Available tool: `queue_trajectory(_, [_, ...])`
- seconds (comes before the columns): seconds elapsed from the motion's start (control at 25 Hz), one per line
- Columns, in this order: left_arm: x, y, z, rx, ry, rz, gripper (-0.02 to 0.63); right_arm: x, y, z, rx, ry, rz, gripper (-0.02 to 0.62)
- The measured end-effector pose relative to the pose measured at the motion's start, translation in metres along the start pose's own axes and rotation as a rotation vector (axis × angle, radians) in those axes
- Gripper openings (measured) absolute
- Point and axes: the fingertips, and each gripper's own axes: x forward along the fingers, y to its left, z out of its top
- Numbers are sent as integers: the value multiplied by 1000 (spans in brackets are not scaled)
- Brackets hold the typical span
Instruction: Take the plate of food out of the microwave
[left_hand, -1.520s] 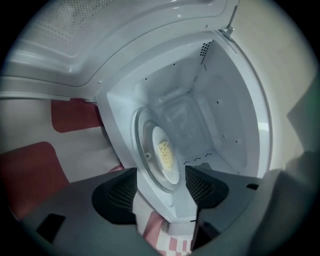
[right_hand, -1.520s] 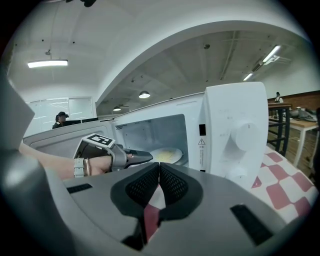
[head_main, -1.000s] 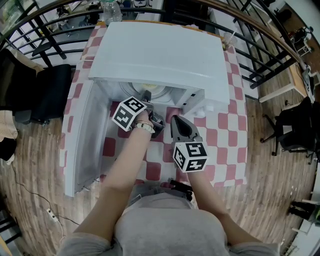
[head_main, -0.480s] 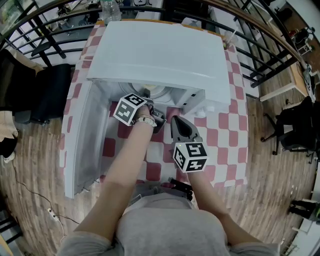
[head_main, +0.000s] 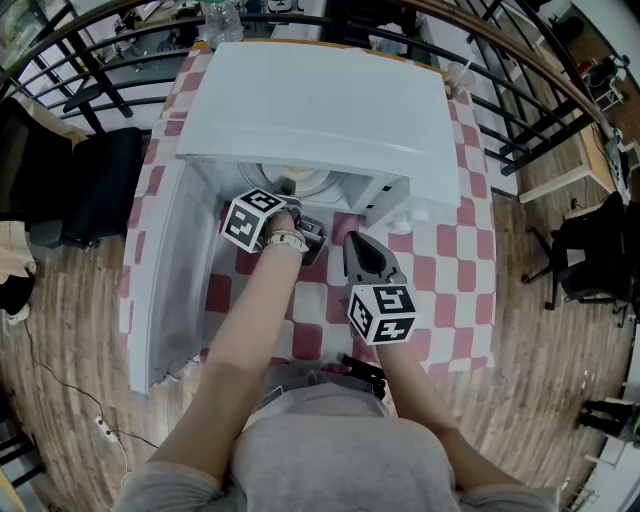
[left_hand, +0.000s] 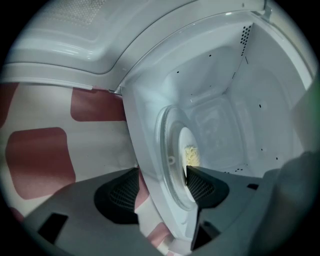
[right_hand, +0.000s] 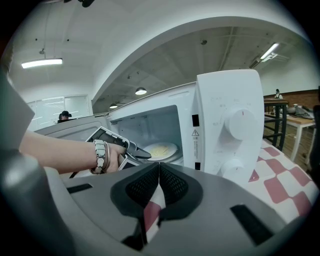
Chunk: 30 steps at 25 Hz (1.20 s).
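The white microwave (head_main: 320, 100) stands on the checkered table with its door (head_main: 165, 280) swung open to the left. Inside, a pale plate of food (head_main: 310, 180) rests on the glass turntable (left_hand: 170, 165). My left gripper (head_main: 289, 190) reaches into the oven's mouth. Its jaws stand open (left_hand: 162, 175), one at each side of the turntable's near edge, with the plate of food (left_hand: 190, 155) just beyond. My right gripper (head_main: 352, 241) hangs in front of the oven, shut on nothing (right_hand: 159, 167). It looks at the plate (right_hand: 159, 149) and the left gripper (right_hand: 136, 153).
The control panel with two knobs (right_hand: 235, 125) is at the oven's right. The red-and-white checkered tablecloth (head_main: 445, 270) shows in front and to the right. A black railing (head_main: 520, 90) and black chairs (head_main: 100, 180) surround the table.
My left gripper has moved a little further into the microwave's mouth and slightly left. The right gripper has stayed where it was.
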Motion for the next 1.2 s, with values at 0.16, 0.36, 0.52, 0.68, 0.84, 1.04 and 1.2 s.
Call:
queue_trajectory(0.16, [-6, -1, -2, -18, 11, -17, 259, -2, 7, 2, -9, -6, 13, 26])
queue_trajectory(0.36, [-15, -1, -3, -17, 16, -47, 196, -6, 12, 2, -19, -9, 20, 26])
queue_trajectory(0.52, [-20, -3, -3, -23, 18, -73, 149, -9, 16, 2, -25, -14, 25, 26])
queue_trajectory(0.68, [-23, -2, -3, -66, 22, -107, 119, -14, 18, 2, -36, -16, 30, 26])
queue_trajectory(0.84, [-27, -5, -4, -74, 22, -127, 79, -20, 16, 1, -36, -19, 19, 26])
queue_trajectory(1.04, [-32, -8, -3, -101, 24, -144, 35, -26, 16, 4, -34, -30, 9, 26])
queue_trajectory(1.2, [-36, -14, -2, -101, 20, -189, 26, -30, 14, 3, -28, -34, -2, 26])
